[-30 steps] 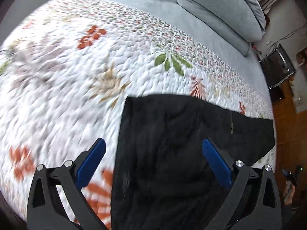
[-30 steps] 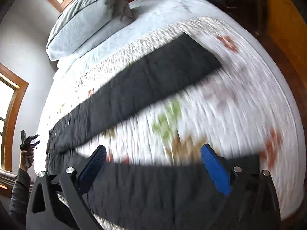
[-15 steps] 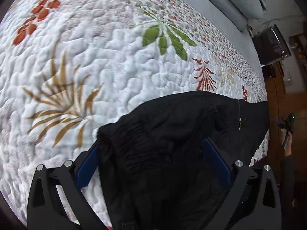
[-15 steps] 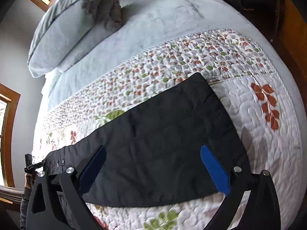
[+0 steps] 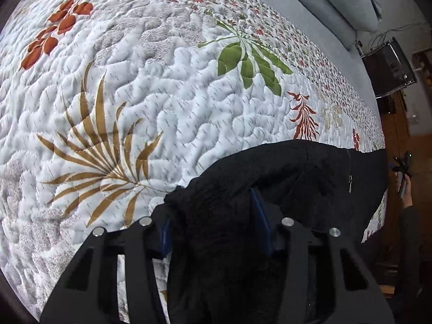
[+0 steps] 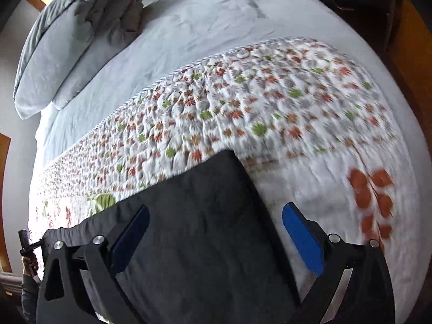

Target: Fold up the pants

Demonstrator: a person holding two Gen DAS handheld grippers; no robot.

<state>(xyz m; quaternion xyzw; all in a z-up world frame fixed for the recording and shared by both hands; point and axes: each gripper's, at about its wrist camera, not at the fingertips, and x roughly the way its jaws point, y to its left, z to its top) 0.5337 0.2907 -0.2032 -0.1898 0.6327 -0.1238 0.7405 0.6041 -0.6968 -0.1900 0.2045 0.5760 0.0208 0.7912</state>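
Observation:
Black pants (image 5: 297,178) lie on a white quilt with a leaf print (image 5: 162,102). My left gripper (image 5: 213,218) is shut on a bunched end of the pants, with dark cloth heaped between its blue pads. In the right wrist view a flat pant leg (image 6: 199,216) runs from the lower left to a squared end near the middle. My right gripper (image 6: 216,232) is open, low over that leg end, with one pad on each side of the cloth.
The quilt (image 6: 270,102) covers the foot half of a bed with a pale blue sheet (image 6: 175,35). Grey-blue pillows (image 6: 73,40) lie at the head. A dark nightstand (image 5: 388,64) and wooden floor (image 5: 399,124) are past the bed's far edge.
My left gripper has closed on the bunched end of the pants. My right gripper has moved forward along the leg to its end and stays open.

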